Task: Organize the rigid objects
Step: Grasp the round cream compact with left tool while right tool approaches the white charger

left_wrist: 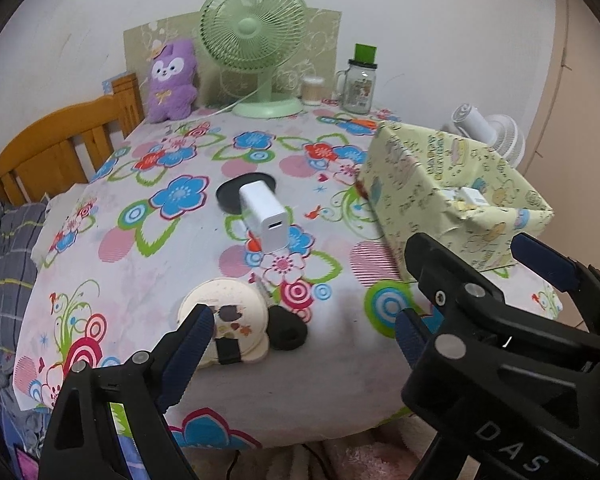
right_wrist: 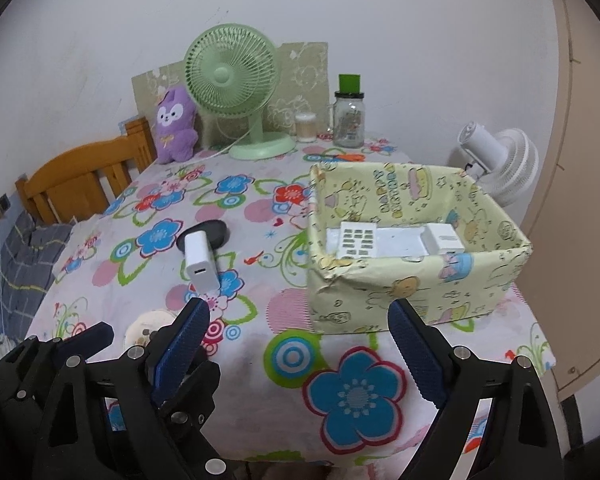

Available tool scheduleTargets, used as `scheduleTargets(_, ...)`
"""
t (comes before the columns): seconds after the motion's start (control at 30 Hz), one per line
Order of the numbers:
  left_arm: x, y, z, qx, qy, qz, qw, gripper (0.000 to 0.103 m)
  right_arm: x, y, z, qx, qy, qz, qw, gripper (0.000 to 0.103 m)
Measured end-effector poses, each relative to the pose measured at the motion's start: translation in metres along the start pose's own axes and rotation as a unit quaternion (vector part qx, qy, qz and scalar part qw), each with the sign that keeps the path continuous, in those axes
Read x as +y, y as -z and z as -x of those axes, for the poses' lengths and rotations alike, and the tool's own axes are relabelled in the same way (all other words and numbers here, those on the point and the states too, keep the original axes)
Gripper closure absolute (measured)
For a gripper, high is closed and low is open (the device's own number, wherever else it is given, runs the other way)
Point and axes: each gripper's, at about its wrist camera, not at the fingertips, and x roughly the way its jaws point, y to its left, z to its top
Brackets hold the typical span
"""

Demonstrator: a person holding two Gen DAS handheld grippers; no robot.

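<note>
A white USB charger (left_wrist: 263, 216) (right_wrist: 199, 261) lies mid-table, partly on a black disc (left_wrist: 236, 192) (right_wrist: 216, 233). A cream round case (left_wrist: 226, 318) (right_wrist: 150, 326) and a small black piece (left_wrist: 287, 330) lie near the table's front. The paper-covered box (left_wrist: 456, 196) (right_wrist: 412, 292) at the right holds a white power strip (right_wrist: 358, 240) and a white adapter (right_wrist: 444, 238). My left gripper (left_wrist: 304, 332) is open, hovering just above the cream case. My right gripper (right_wrist: 300, 336) is open and empty, in front of the box.
A green fan (left_wrist: 256, 44) (right_wrist: 234, 88), a purple plush (left_wrist: 171, 80), a cotton-swab tub (left_wrist: 313, 90) and a glass jar (left_wrist: 360, 84) stand at the table's back. A white fan (right_wrist: 500, 168) sits behind the box. A wooden bed frame (left_wrist: 60, 148) is left.
</note>
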Motion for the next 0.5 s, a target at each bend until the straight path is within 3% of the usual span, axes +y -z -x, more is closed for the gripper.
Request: scheduleTargets(0.5,0.036,-0.007,-0.020,0.013,-0.009,0.015,0.9998,0.010,0.036,-0.007,-0.027,0.011,-0.004,0.021,1.000,0.013)
